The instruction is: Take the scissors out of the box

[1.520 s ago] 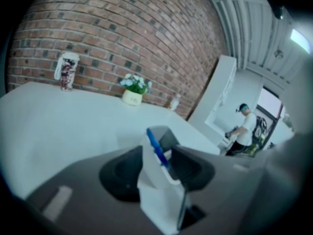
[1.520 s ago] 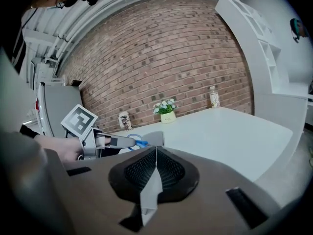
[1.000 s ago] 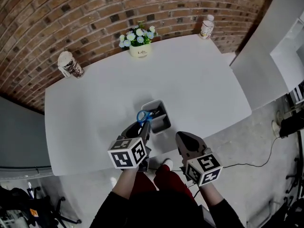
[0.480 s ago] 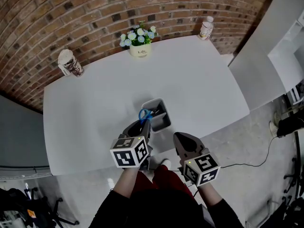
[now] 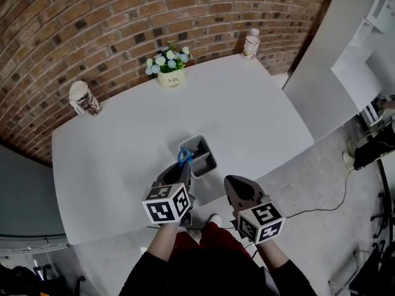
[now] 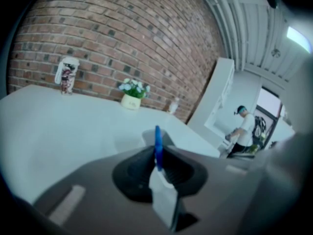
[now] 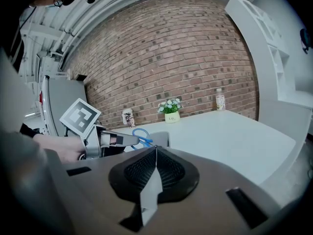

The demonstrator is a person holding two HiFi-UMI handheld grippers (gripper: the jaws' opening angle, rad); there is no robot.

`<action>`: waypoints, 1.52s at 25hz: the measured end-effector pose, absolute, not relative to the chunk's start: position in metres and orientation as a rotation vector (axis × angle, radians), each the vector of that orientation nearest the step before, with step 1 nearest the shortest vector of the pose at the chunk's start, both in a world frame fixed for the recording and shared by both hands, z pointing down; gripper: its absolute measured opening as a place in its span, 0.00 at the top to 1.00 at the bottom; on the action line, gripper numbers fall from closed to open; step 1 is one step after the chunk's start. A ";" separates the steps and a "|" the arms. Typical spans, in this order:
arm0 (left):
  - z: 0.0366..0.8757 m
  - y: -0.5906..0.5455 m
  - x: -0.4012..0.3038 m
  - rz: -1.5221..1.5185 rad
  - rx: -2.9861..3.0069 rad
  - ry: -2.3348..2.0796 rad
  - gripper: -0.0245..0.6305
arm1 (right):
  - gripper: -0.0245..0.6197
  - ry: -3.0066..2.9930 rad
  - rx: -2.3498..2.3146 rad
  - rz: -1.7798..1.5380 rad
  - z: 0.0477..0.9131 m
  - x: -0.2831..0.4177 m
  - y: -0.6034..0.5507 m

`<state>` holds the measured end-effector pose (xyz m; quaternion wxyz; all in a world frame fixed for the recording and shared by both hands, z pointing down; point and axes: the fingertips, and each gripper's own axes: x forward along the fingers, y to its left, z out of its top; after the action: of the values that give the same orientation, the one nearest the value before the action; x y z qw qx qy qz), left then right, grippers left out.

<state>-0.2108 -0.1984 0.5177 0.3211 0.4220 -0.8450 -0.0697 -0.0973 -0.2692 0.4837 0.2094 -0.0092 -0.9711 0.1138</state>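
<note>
A grey open box [image 5: 208, 165] stands near the front edge of the white table [image 5: 123, 140]. Blue-handled scissors [image 5: 184, 156] stick up out of its near left corner. My left gripper [image 5: 184, 165] reaches in from the front, and its jaws are closing on the blue handle [image 6: 157, 140], which is pinched edge-on between the pads. The blades are hidden inside the box. My right gripper [image 5: 232, 185] hovers off the table's front edge to the right of the box, shut with nothing in it. The right gripper view shows the scissors [image 7: 141, 136] held by the left gripper [image 7: 126, 140].
A flower pot [image 5: 170, 74], a patterned can [image 5: 83, 98] and a small bottle [image 5: 250, 44] stand along the table's far edge by the brick wall. White shelving [image 5: 327, 73] rises at the right. A person [image 6: 243, 129] stands far off.
The left jaws have drawn in round the blue scissors handle. Both grippers have kept their places; the head view has shifted slightly.
</note>
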 end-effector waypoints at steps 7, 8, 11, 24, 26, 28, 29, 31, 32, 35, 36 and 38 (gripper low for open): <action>0.502 -0.202 -0.213 -0.196 1.173 -2.239 0.89 | 0.95 -2.722 0.054 0.317 0.475 -0.091 -0.271; 0.498 -0.202 -0.214 -0.200 1.182 -2.243 0.89 | 0.95 -2.726 0.063 0.315 0.473 -0.092 -0.271; 0.487 -0.201 -0.217 -0.209 1.218 -2.259 0.89 | 0.95 -2.738 0.090 0.306 0.469 -0.092 -0.269; 0.439 -0.201 -0.219 -0.226 1.402 -2.293 0.89 | 0.95 -2.785 0.226 0.266 0.445 -0.087 -0.261; 0.433 -0.202 -0.218 -0.225 1.433 -2.287 0.89 | 0.95 -2.790 0.251 0.262 0.443 -0.085 -0.259; 0.426 -0.202 -0.215 -0.225 1.465 -2.281 0.89 | 0.95 -2.796 0.277 0.259 0.439 -0.083 -0.257; 0.423 -0.203 -0.214 -0.224 1.481 -2.277 0.89 | 0.95 -2.799 0.290 0.258 0.437 -0.082 -0.256; 0.417 -0.203 -0.211 -0.223 1.512 -2.268 0.89 | 0.95 -2.804 0.316 0.255 0.434 -0.079 -0.255; 0.415 -0.203 -0.210 -0.222 1.528 -2.262 0.89 | 0.95 -2.806 0.331 0.253 0.432 -0.077 -0.254; 0.410 -0.203 -0.203 -0.216 1.577 -2.241 0.89 | 0.95 -2.811 0.379 0.251 0.430 -0.070 -0.252; 0.409 -0.203 -0.201 -0.214 1.592 -2.233 0.89 | 0.95 -2.811 0.395 0.252 0.430 -0.067 -0.251; 0.408 -0.202 -0.196 -0.207 1.621 -2.216 0.89 | 0.95 -2.811 0.430 0.258 0.430 -0.062 -0.250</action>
<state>-0.1957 -0.2022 0.4079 0.1932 0.5776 -0.7897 -0.0739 -0.0615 -0.2496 0.4295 0.1428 0.1491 -0.9744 0.0893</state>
